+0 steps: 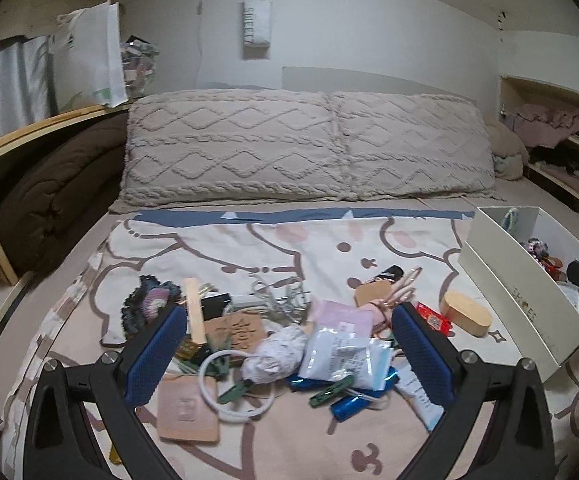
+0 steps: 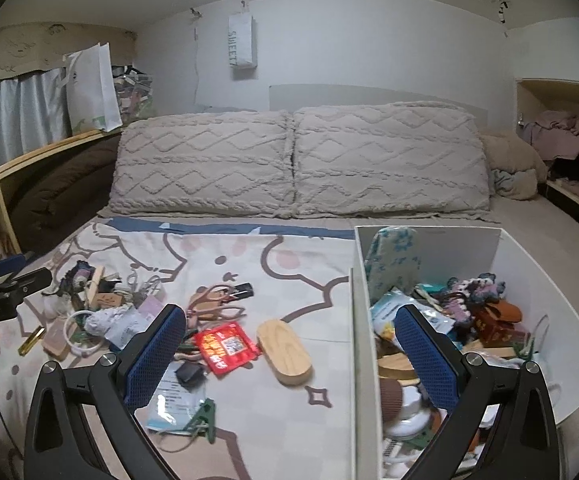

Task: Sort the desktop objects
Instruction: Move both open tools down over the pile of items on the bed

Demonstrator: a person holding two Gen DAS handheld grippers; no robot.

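Observation:
A pile of small objects lies on the patterned bedspread: a crumpled white paper ball (image 1: 275, 350), plastic packets (image 1: 341, 356), green clips (image 1: 329, 394), a white ring (image 1: 225, 384), a tan square pad (image 1: 187, 410). My left gripper (image 1: 289, 350) is open above this pile, holding nothing. My right gripper (image 2: 289, 354) is open and empty, straddling the left wall of the white box (image 2: 359, 320). A wooden oval (image 2: 284, 351) and a red packet (image 2: 225, 346) lie between its fingers. The box holds several sorted items (image 2: 485, 312).
Two knitted pillows (image 1: 305, 148) lie behind the pile. The white box (image 1: 505, 296) stands at the right of the bedspread. A wooden shelf (image 1: 29, 136) with a brown duvet runs along the left. An open closet (image 2: 569, 160) is at the far right.

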